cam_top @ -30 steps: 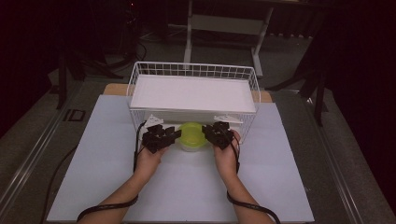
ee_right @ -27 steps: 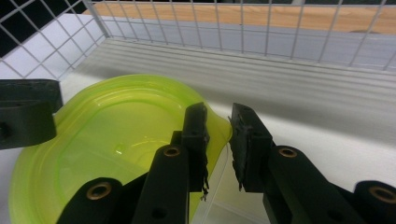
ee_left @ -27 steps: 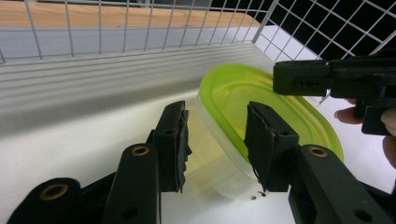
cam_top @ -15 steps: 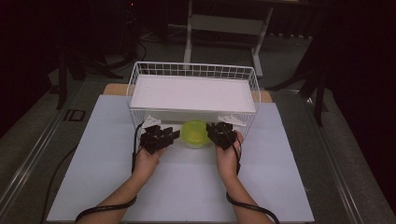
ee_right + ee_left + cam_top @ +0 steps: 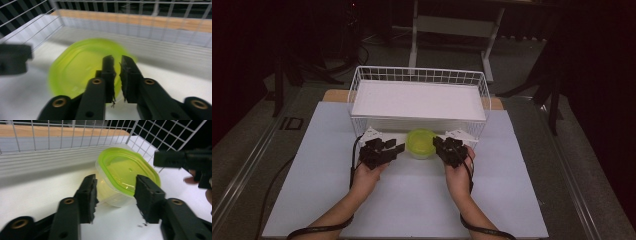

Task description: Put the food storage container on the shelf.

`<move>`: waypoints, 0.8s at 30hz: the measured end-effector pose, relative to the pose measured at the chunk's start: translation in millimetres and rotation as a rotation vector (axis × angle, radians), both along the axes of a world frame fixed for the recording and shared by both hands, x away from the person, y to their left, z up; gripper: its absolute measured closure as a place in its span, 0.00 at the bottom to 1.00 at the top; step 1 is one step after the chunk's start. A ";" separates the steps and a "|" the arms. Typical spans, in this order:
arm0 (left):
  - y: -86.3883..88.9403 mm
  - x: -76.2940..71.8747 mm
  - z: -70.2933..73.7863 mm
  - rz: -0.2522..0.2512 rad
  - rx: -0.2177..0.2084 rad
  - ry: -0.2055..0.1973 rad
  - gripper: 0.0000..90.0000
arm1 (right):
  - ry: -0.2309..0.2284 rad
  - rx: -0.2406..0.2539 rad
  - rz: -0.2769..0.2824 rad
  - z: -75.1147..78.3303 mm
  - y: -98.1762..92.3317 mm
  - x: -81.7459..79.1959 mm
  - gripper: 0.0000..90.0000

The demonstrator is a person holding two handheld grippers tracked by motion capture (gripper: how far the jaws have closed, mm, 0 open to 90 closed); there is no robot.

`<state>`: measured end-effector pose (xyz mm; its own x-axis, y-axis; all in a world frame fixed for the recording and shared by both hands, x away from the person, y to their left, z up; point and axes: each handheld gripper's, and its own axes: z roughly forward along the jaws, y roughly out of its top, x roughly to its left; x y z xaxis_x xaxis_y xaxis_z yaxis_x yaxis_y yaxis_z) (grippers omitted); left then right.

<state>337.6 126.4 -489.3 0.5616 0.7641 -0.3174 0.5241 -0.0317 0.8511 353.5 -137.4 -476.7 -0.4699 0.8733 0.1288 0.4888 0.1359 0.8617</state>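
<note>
- Tub (image 5: 421, 144): clear plastic with a green lid (image 5: 126, 170), standing upright on the white mat (image 5: 312, 190), just in front of the wire basket (image 5: 357, 80) and between the two grippers.
- Left gripper (image 5: 401, 148): held level on the tub's left side. Jaws stand apart and have just been opening. In the left gripper view (image 5: 115, 195) the tub sits beyond the jaw tips, partly framed by them; the pads do not press on it.
- Right gripper (image 5: 435, 142): held level on the tub's right side. Jaws have just been closing and now stand together with only a thin slit between them. In the right gripper view (image 5: 117, 77) nothing is clamped; the lid lies behind and to the left of the jaw tips, blurred.
- Basket: holds a white tray (image 5: 417, 100) on its upper level.
</note>
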 end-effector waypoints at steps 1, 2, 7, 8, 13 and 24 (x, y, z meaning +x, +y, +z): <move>1.4 -2.1 0.0 -0.007 -0.005 -0.003 0.54 | -0.003 -0.016 0.015 -0.2 1.3 -5.3 1.00; 2.8 -4.2 -0.2 -0.018 -0.011 -0.006 0.51 | -0.002 -0.019 0.032 -0.6 2.6 -10.3 1.00; 9.5 -17.7 -0.5 -0.080 -0.033 -0.052 0.29 | 0.004 -0.020 0.099 -5.4 8.3 -35.3 1.00; 9.5 -17.7 -0.5 -0.080 -0.033 -0.052 0.22 | 0.004 -0.020 0.099 -5.4 8.3 -35.3 1.00; 14.1 -35.0 -2.8 -0.084 -0.030 -0.136 0.02 | 0.086 -0.032 0.140 -26.3 19.8 -41.0 1.00; 22.6 -48.0 -16.1 -0.064 -0.040 -0.125 0.02 | 0.118 -0.041 0.093 -34.9 27.6 -16.5 1.00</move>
